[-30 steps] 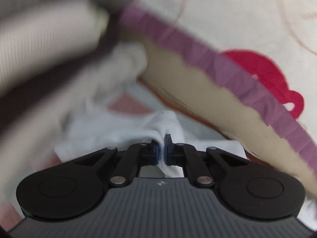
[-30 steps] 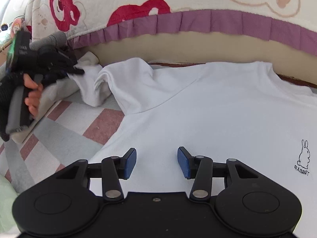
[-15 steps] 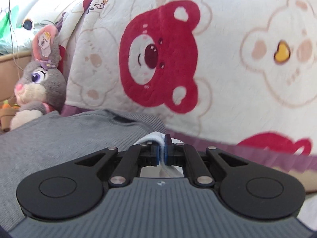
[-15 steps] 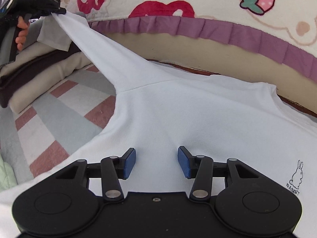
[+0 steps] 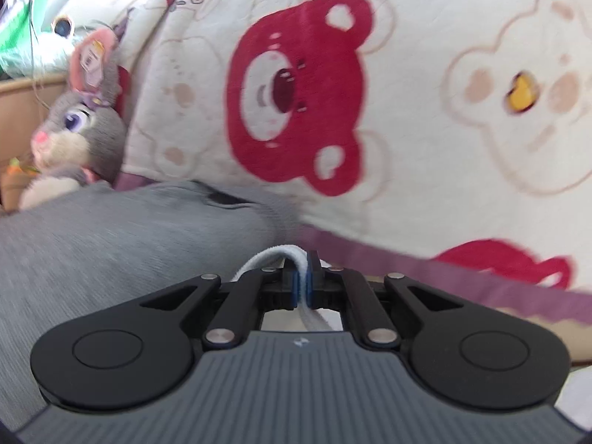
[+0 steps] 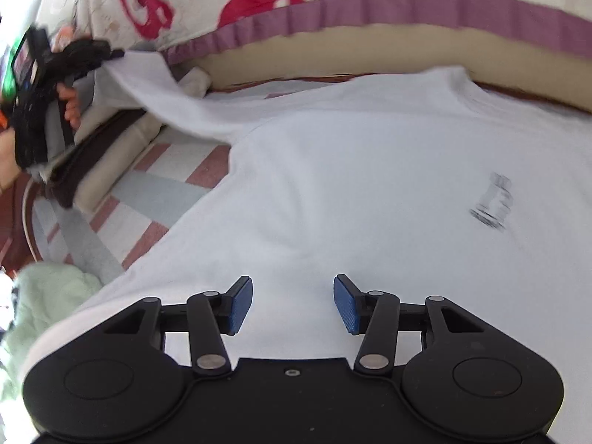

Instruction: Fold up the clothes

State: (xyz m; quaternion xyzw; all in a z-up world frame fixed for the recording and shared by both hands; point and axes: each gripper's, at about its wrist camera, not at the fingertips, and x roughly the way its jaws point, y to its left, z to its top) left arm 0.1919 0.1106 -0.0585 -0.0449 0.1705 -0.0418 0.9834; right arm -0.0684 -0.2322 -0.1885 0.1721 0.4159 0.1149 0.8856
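A white T-shirt [image 6: 362, 170] with a small black rabbit print [image 6: 494, 201] lies spread on the striped bed sheet [image 6: 155, 188]. Its left sleeve [image 6: 159, 85] is pulled up and out to the left, stretched taut. My left gripper [image 5: 302, 284] is shut on that sleeve's hem [image 5: 273, 253]; in the right wrist view the left gripper [image 6: 111, 53] is raised at the far left, held by a hand [image 6: 70, 101]. My right gripper [image 6: 293, 305] hovers open over the shirt's lower body, nothing between its blue pads [image 6: 240, 305].
A bear-print quilt [image 5: 407, 92] with a purple frill [image 6: 407, 7] runs along the back. A stack of folded clothes [image 6: 103, 148] sits at the left, a grey knit [image 5: 92, 251] on top. A plush rabbit [image 5: 74, 125] sits behind. A pale green cloth [image 6: 40, 303] lies at the near left.
My left gripper lifted the sleeve up off the sheet and drew it out to the left, above the folded stack. My right gripper shifted slightly over the shirt and stays open.
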